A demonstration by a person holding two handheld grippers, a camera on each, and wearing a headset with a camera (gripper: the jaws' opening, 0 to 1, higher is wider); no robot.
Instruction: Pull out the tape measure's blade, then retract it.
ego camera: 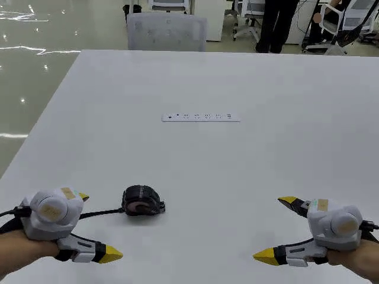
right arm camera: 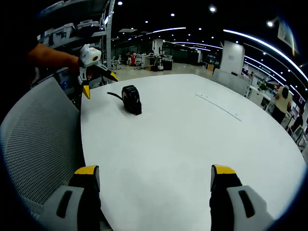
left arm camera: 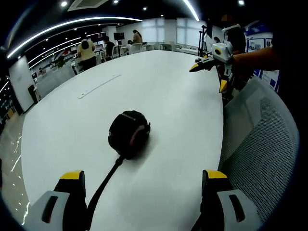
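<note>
I am logging the tape measure as black with a dull reddish face and a black strap. The table is showing plain white, as is the far power strip. The left gripper and right gripper are showing white-grey bodies, black jaws and yellow tips. The near chair is showing grey perforated mesh.

Your headset camera looks forward and down over the white table from its near edge, with the tape measure close at 7 o'clock. The camera on your left gripper sits low over the tabletop and faces rightward. It has the tape measure near, about mid-view, and your right gripper far off toward 1 o'clock. The right gripper's camera faces back leftward, with the tape measure farther away, just off centre toward 10 o'clock. All three views share the tape measure and the power strip.
</note>
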